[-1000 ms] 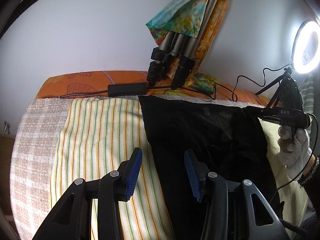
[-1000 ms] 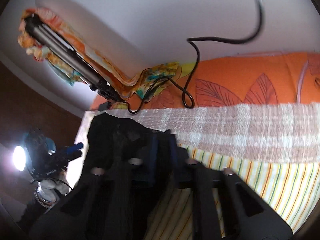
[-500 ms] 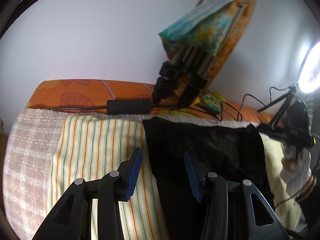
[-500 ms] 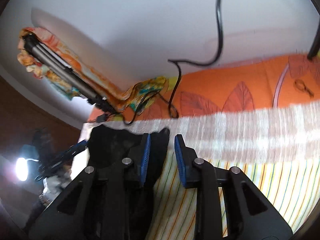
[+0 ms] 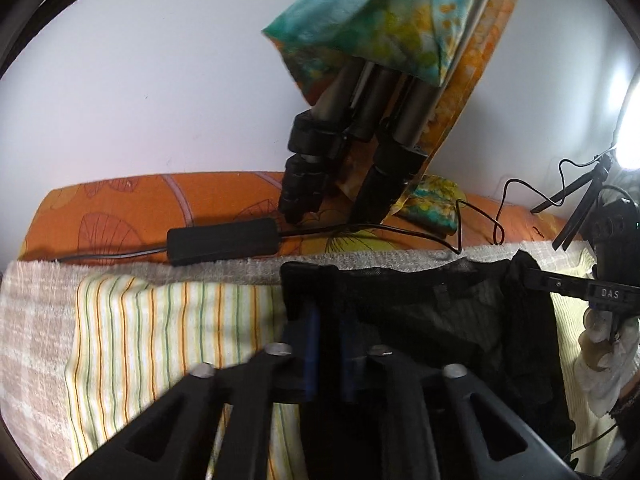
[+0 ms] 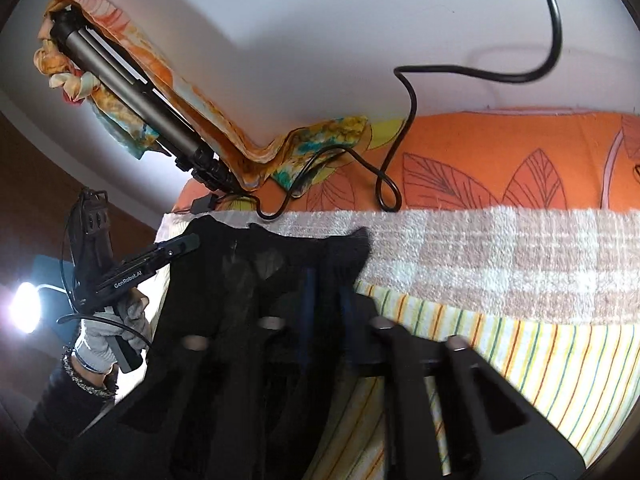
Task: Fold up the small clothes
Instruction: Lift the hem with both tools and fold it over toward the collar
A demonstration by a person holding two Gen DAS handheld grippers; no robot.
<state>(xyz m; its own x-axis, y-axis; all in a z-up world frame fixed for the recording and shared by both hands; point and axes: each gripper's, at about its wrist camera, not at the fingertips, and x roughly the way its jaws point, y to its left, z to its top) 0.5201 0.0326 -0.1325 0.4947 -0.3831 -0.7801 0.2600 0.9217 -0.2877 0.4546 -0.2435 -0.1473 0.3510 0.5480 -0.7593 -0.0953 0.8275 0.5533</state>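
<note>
Left claw: the left claw [image 5: 328, 354] has its blue pads [image 5: 310, 354] drawn nearly together with black cloth between them, pinching one top corner of the garment [image 5: 420, 312].
Right claw: the right claw [image 6: 324, 312] is pressed together the same way, pinching the opposite top corner; in the left view it shows at the right edge, held in a gloved hand [image 5: 604, 356].
Garment: dark and partly sheer, it hangs stretched between both claws, its top edge taut and level and the rest draping down toward the striped cloth [image 5: 168, 332] on the bed.
Bedding: a checked towel [image 6: 500, 256] lies beyond the striped cloth, and past it an orange leaf-print sheet [image 6: 500, 152] runs to the wall.
Far end: a black adapter [image 5: 222, 240] with its cable [image 6: 404, 120] rests on the orange sheet; a tripod [image 5: 360, 132] wrapped in a scarf [image 5: 380, 20] leans on the wall, and a ring light [image 5: 632, 136] glares at the side.
Step in hand: judged from the taut top edge, the garment is lifted and spread for laying out, with no fold made yet.
Next move: likely both claws go down together, keeping the edge tight, so the garment lands flat on the striped cloth.
Care: the sheer fabric looks limp and may bunch if one corner drops first.
</note>
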